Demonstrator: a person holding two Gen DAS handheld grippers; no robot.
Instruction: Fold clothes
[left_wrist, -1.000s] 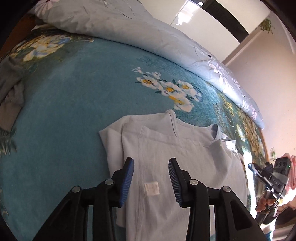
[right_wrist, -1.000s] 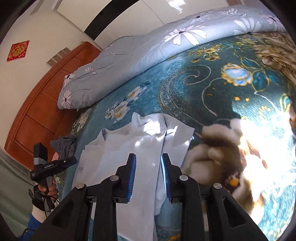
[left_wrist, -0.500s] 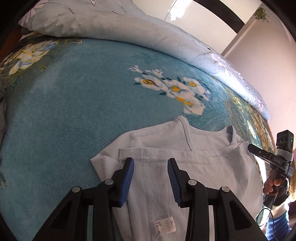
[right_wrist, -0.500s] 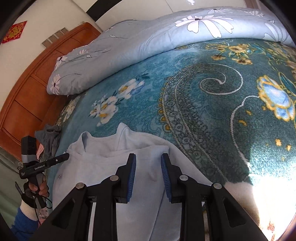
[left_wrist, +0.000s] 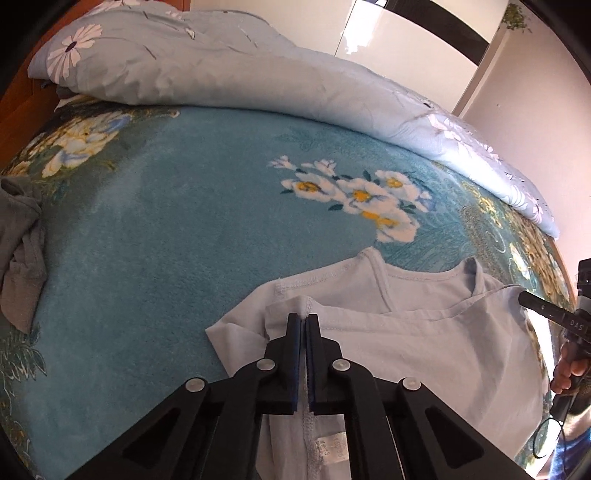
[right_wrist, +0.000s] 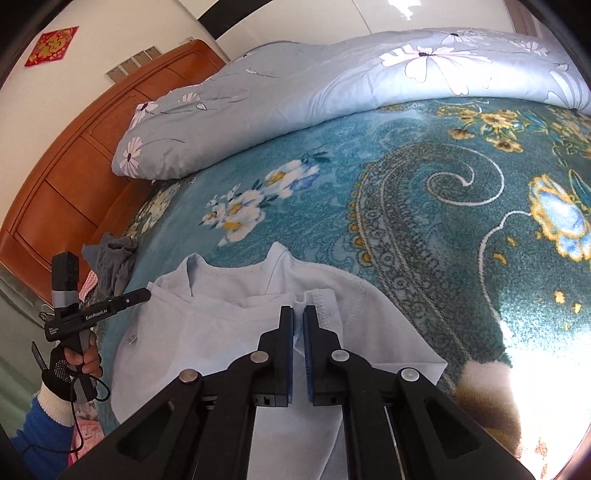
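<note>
A pale blue shirt (left_wrist: 424, 350) lies on the teal flowered blanket (left_wrist: 166, 229), its collar pointing away from me and its hem folded up over the body. My left gripper (left_wrist: 303, 321) is closing, and its blue pads pinch the folded hem at the shirt's left side. In the right wrist view the same shirt (right_wrist: 207, 332) shows, and my right gripper (right_wrist: 298, 314) is also closing, with the stitched hem pressed between its pads. Each view shows the other gripper from the side, held in a hand at the shirt's far edge.
A rolled light blue quilt (left_wrist: 258, 74) with white flowers runs along the back of the bed. A crumpled grey garment (left_wrist: 22, 251) lies at the left edge. A wooden headboard (right_wrist: 74, 166) stands behind, and glaring sunlight (right_wrist: 535, 387) falls at the front right.
Both grippers stood open over the shirt and now have their pads together on its folded hem. The right gripper has shifted sideways along the shirt, towards its collar end.
</note>
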